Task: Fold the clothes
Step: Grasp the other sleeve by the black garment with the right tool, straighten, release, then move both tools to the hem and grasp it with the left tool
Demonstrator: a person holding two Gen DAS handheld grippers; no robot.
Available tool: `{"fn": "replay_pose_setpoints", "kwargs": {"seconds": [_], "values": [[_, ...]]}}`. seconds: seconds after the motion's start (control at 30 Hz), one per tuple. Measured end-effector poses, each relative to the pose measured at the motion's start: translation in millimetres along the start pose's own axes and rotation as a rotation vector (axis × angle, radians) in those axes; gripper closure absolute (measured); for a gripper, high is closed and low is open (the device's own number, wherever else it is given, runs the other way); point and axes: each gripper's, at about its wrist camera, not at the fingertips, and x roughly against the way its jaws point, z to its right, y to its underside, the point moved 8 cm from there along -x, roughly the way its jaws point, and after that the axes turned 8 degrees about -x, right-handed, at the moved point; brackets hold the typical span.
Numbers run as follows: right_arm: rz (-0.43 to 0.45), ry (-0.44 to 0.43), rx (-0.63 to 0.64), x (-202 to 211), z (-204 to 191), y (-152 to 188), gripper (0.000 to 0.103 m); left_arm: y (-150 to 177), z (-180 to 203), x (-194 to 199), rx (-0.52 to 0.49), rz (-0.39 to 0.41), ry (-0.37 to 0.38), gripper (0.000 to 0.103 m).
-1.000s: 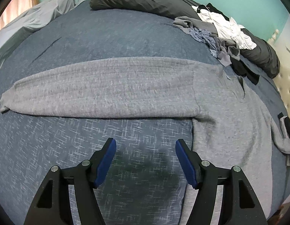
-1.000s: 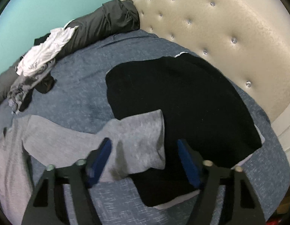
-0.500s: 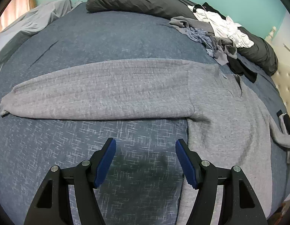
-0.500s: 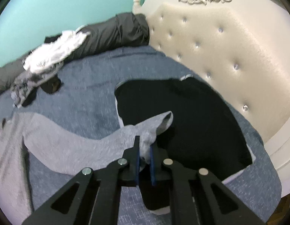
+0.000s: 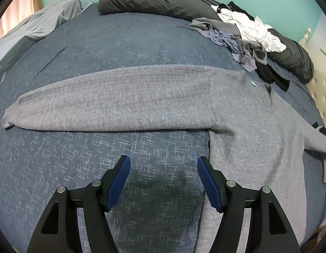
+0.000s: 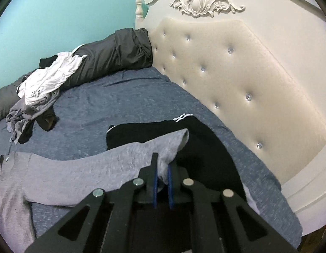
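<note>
My right gripper [image 6: 162,176] has its jaws pinched tight on the cuff of the grey sweater [image 5: 253,139], lifting that sleeve [image 6: 112,160] above the black garment [image 6: 207,147] at the centre of the right wrist view. My left gripper [image 5: 164,181] hangs with jaws wide and empty over the bed [image 5: 112,42], low in the frame, just below the other sleeve [image 5: 112,99], which lies flat and outstretched. I judge the folding barely begun: both sleeves and the body remain, and the crumpled pile [image 5: 245,35] at upper right waits untouched.
</note>
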Motion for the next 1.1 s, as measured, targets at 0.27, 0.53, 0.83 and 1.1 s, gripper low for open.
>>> {"fn": "replay_pose_setpoints", "kwargs": {"seconds": [0.27,0.53,0.83,1.1], "values": [[-0.048,0.04,0.004,-30,3,1,0.096,-2,14,-2,-0.04,-0.008,-0.008,0.033],[-0.053,0.048,-0.036,-40,17,9,0.096,3,27,-8,-0.05,-0.037,0.042,0.033],[0.024,0.082,-0.081,7,18,11,0.081,22,35,11,-0.064,-0.065,0.111,0.033],[-0.036,-0.244,-0.019,93,-70,81,0.055,59,44,45,-0.074,-0.084,0.162,0.033]]}}
